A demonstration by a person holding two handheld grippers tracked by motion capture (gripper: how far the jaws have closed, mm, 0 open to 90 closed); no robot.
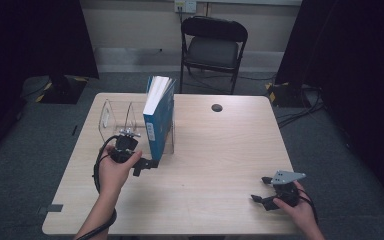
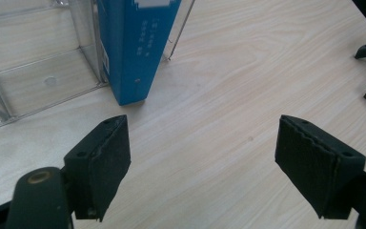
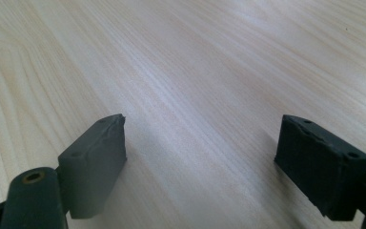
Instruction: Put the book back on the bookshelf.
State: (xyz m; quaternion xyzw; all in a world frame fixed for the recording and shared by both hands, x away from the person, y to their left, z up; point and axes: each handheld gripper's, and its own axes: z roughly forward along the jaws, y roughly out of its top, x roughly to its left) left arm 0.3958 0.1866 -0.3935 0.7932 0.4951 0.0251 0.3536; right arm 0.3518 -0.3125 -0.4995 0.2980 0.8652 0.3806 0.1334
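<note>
Left tool [image 1: 145, 165] is released, jaws spread with nothing between them, low over the counter [image 1: 220, 150] just beside the bottom front corner of the blue book [image 1: 159, 117], which stands upright in the right-hand slot of the clear rack [image 1: 111, 115]. Right tool [image 1: 262, 190] is also released and empty, well apart near the counter's right edge. My worry: the rack looks light, so a one-sided nudge on the book's spine could tip the book or drag the rack along.

The left hand [image 1: 114, 167] holds the black two-jaw left gripper [image 1: 147, 165] low, its jaws wide apart with nothing between them. The right hand [image 1: 300, 207] holds the black two-jaw right gripper [image 1: 261, 189] low, jaws likewise spread and empty.
</note>
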